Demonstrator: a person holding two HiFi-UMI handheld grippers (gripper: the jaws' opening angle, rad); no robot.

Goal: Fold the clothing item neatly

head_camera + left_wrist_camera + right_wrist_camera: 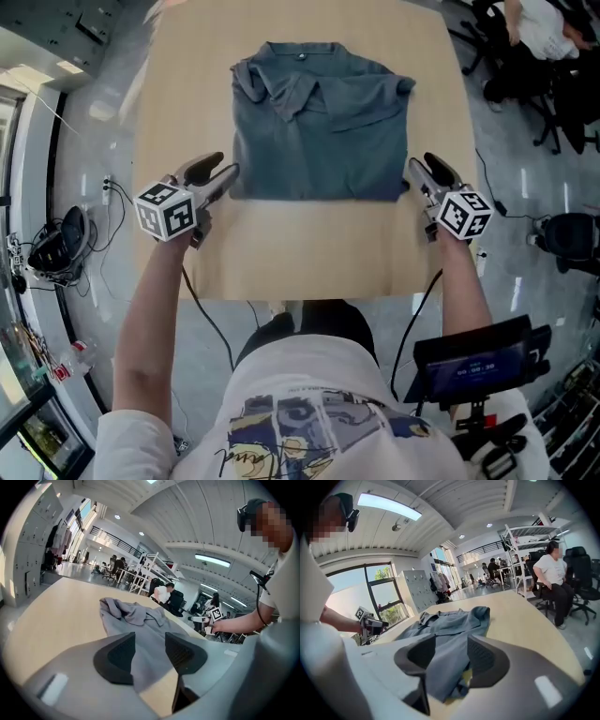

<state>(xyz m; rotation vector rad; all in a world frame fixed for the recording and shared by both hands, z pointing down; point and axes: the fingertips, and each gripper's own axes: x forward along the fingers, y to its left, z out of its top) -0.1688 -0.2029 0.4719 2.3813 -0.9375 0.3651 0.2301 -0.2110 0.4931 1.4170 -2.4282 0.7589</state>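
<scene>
Two near corners of the blue-grey collared fabric shirt (319, 131) are bracketed, one by each tool; nothing is pinched yet. Left gripper (223, 170): the jaws are spread, and the near-left hem corner is seen lying in the gap in the left gripper view. Right gripper (421, 164): the jaws are likewise parted, with the near-right corner bunched between the pads, unclamped.

Risks, as judged:
- **Single layer caught.** The shirt appears folded in at the sides. If the jaws are closed too shallow, only one layer could be caught; the under layer would be left behind and the fold skewed.
- **Uneven grip on the right.** The bunched right corner may be gripped unevenly, and a crease dragged in.
- **Crooked hem.** If the two corners are lifted at unequal height or pace, the hem would be laid crooked against the collar.

Position: the shirt is laid flat on the pale wooden tabletop (309, 253), collar toward the far edge, hem toward the near side. The grippers are set at its near-left and near-right corners, well apart from each other, with bare table near of the hem.
</scene>
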